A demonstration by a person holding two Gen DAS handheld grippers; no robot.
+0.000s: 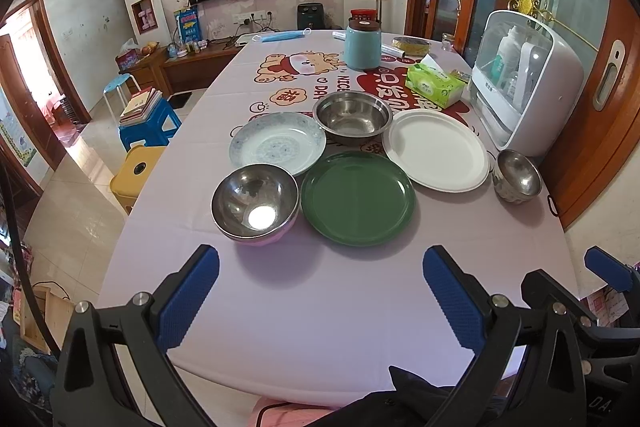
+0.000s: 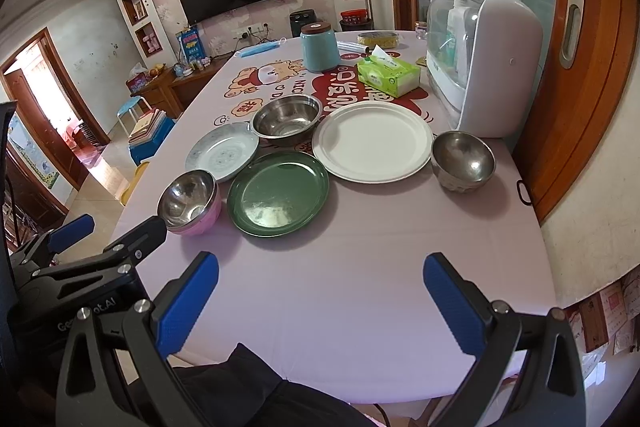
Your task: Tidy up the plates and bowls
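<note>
**Plates and bowls spread on the tabletop**

A glossy green plate lies mid-tabletop, a pink-sided steel bowl just left of it. Behind sit a patterned china plate, a wide steel bowl and a matte white plate; a small steel bowl stands far right. The tabletop wears a lilac cartoon cloth. Left hand-held gripper and right hand-held gripper hover wide open, empty.

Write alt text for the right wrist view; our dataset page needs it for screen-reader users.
Open right gripper hovers above a table holding a green plate, white plate, patterned plate and three steel bowls. The left gripper is at left.
</note>
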